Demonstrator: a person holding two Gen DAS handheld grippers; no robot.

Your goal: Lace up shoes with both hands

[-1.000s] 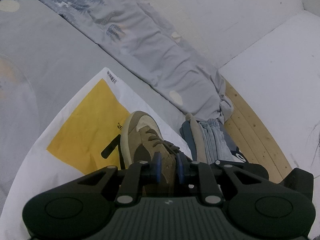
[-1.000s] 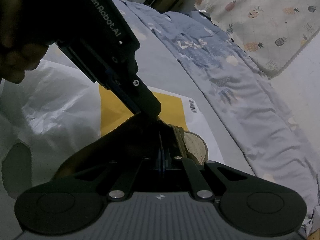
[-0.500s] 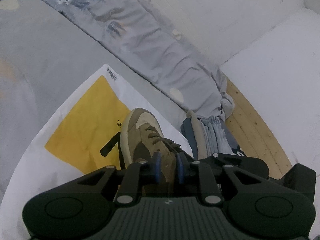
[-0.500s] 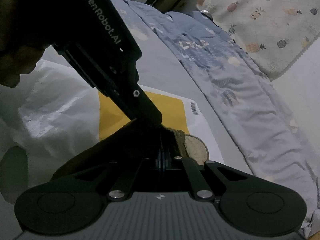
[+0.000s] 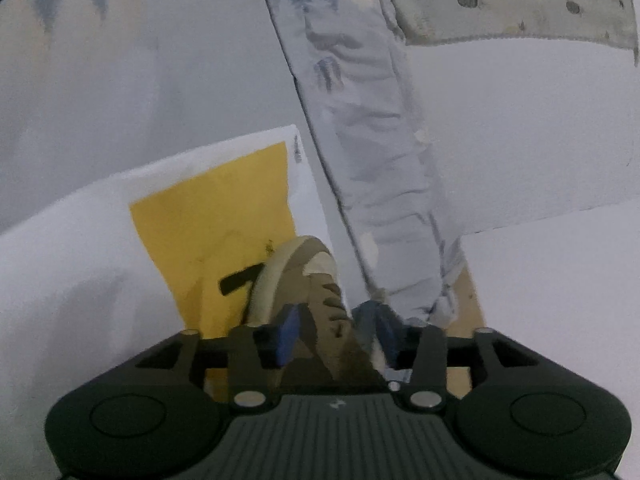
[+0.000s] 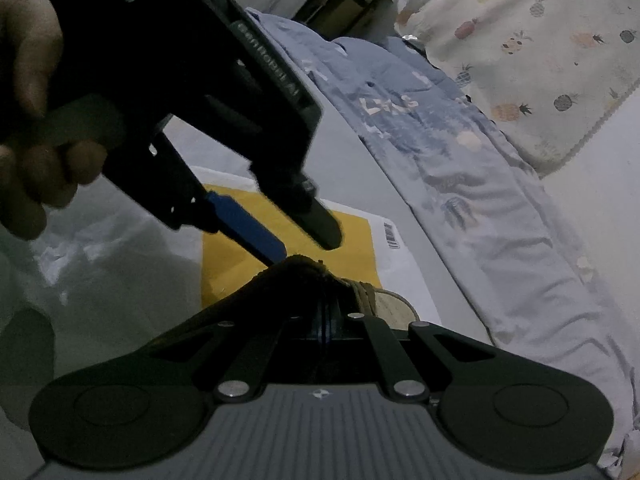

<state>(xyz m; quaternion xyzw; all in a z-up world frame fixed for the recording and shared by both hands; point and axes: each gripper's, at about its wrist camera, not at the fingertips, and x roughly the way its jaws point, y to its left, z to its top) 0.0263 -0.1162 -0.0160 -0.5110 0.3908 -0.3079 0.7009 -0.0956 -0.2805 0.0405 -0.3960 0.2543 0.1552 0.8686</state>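
Note:
A brown suede shoe point(image 5: 308, 280) with a cream toe and dark laces lies on a white and yellow bag. My left gripper point(image 5: 334, 332) hovers over the shoe's laced upper. Its jaws are opening, and its blue pads point(image 5: 289, 330) stand on either side of the upper without pressing on it. In the right wrist view the left gripper point(image 6: 304, 246) comes in from the upper left, held by a person's hand point(image 6: 32, 120), with its tips just above the shoe point(image 6: 392, 306). My right gripper point(image 6: 328, 328) is shut low against the dark side of the shoe. Whether a lace is pinched there is hidden.
The white bag with a yellow panel point(image 5: 216, 220) and barcode point(image 6: 392, 234) lies under the shoe on grey bedding. A blue-grey patterned quilt point(image 6: 460, 168) runs along the right. A pineapple-print cloth point(image 6: 540, 40) lies beyond it. A wooden strip point(image 5: 468, 300) and folded blue cloth point(image 5: 372, 312) lie beside the shoe.
The left gripper has rolled and sunk toward the shoe, and its jaws have spread apart. The right gripper has stayed still and shut.

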